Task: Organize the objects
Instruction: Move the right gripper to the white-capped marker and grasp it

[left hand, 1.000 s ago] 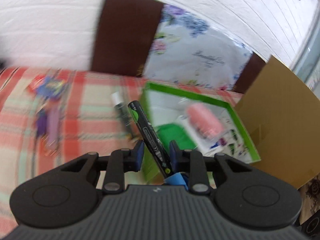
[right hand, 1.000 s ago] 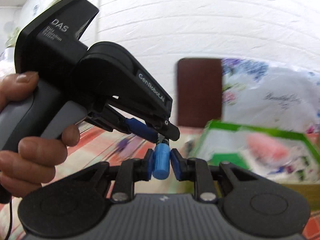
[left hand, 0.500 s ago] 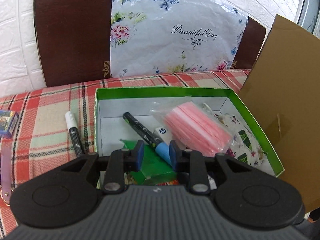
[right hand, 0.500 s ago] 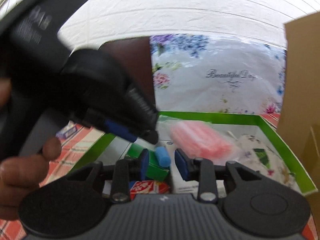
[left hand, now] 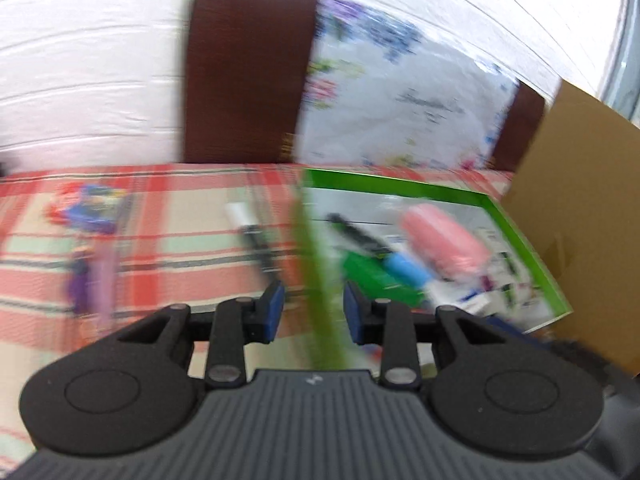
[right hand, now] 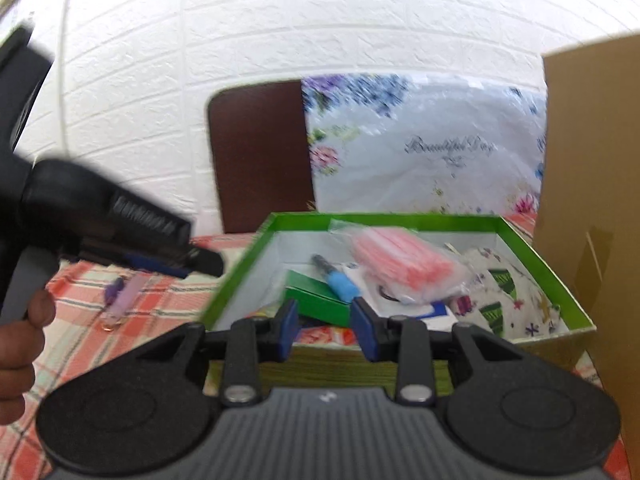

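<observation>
- Now that the blue-capped marker (right hand: 334, 278) lies inside the green box (right hand: 240, 272), resting across the green packet (right hand: 316, 300) beside the pink mask pack (right hand: 400, 260), I count that item as put away; a second ago I had it clenched in the left gripper (left hand: 313, 312) with the cap pinched in the right gripper (right hand: 324, 330).
- Both sets of jaws now stand parted with nothing between them; the left jaws have just been opening, the right opened a moment sooner.
- My left view has swung off the box interior toward the checked surface (left hand: 180, 240); it is blurred, so I judge the hand is mid-move.
- Outside the box I see a white-capped marker (left hand: 252, 236), a purple clip (left hand: 94, 276) and a small colourful box (left hand: 94, 206); I judge the white-capped marker, nearest the box wall, the likely next pick.
</observation>
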A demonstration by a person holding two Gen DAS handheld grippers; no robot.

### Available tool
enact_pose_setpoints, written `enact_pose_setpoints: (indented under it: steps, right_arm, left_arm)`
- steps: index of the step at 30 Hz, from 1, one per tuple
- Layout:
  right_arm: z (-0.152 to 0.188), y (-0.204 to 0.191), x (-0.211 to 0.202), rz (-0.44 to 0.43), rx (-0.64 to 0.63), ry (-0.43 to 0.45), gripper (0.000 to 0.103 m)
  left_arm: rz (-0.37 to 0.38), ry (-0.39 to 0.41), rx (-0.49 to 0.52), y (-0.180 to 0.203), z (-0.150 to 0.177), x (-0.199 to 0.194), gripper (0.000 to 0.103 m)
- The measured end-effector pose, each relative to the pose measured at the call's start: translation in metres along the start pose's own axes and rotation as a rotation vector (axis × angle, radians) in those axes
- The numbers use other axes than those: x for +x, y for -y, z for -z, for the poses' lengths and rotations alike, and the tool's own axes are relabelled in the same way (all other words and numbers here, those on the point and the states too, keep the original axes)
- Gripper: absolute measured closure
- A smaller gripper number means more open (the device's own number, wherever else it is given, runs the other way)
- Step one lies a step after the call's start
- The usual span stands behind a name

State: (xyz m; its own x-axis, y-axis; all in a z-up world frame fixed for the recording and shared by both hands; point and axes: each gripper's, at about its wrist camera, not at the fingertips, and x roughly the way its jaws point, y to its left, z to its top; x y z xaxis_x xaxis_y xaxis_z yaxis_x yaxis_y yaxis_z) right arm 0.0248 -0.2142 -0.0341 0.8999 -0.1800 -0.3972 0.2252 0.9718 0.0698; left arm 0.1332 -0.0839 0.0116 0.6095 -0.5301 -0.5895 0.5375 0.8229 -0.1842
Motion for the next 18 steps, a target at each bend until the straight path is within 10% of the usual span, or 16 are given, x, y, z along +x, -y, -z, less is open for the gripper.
enact_pose_setpoints:
  steps: [14,18]
  right_arm:
    - [-0.013,-0.142,0.028,-0.17,-0.273,-0.081,0.072]
    - [-0.034,-0.166,0.086,-0.072,-0.346,-0.143,0.072]
  left_arm:
    - [-0.42,0.081,-0.084,-0.181,0.06,-0.017,0.063]
    - [-0.393,0.147,-0.147,-0.199,0.07,-0.022,0.056]
